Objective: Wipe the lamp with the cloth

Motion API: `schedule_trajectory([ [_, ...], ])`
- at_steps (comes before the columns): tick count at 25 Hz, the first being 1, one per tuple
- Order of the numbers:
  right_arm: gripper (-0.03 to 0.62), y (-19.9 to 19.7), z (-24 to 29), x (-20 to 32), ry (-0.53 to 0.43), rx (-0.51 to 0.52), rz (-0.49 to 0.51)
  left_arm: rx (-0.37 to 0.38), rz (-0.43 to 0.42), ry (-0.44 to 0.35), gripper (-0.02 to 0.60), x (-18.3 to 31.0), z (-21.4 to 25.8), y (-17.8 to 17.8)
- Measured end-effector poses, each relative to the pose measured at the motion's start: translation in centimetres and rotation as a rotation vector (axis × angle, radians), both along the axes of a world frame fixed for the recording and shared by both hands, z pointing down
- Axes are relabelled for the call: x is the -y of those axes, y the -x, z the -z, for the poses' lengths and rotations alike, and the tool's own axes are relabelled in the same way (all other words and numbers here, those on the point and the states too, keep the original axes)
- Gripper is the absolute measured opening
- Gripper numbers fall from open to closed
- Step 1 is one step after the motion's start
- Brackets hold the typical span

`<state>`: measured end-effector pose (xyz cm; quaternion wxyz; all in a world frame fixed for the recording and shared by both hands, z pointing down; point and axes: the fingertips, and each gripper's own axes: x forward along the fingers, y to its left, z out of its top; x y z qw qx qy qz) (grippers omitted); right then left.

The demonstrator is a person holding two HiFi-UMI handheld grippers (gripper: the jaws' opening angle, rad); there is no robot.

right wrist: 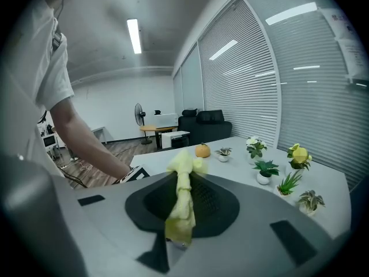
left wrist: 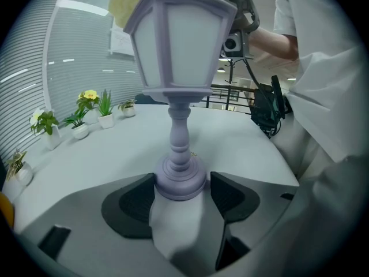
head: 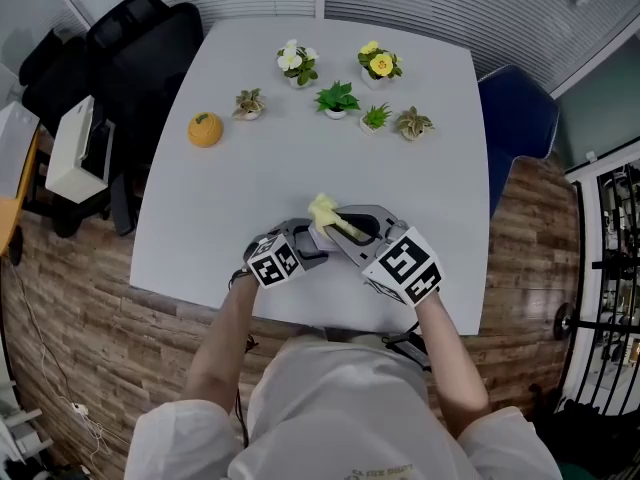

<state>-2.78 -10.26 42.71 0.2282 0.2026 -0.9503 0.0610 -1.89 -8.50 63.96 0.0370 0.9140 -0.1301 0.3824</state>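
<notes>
A lavender lantern-shaped lamp (left wrist: 179,56) stands upright on the white table (head: 430,198) near its front edge. My left gripper (left wrist: 181,184) is shut on the lamp's round base, one pad on each side. A yellow cloth (right wrist: 183,203) is pinched in my right gripper (right wrist: 180,212), which is shut on it. In the left gripper view the cloth (left wrist: 130,2) rests against the top of the lamp's hood, with the right gripper (left wrist: 239,16) above and behind it. From the head view the cloth (head: 325,211) and both grippers, left (head: 310,240) and right (head: 342,226), hide the lamp.
Several small potted plants (head: 337,98) and an orange pumpkin-like ornament (head: 204,129) stand at the back of the table. A black chair (head: 140,58) is at the far left and a blue chair (head: 515,118) at the right. The table's front edge runs just under the grippers.
</notes>
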Motion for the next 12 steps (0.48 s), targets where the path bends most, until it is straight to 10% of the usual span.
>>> schedule_trajectory([
  [5,0.061,0.2,0.0,-0.5,-0.009,-0.035,0.005,-0.025,0.007,-0.022,0.288,-1.0,2.1,0.8],
  [12,0.063,-1.7,2.8,0.5,-0.054,0.095,-0.166,-0.287,0.289,-0.049,0.287,-0.7,9.0,3.2],
])
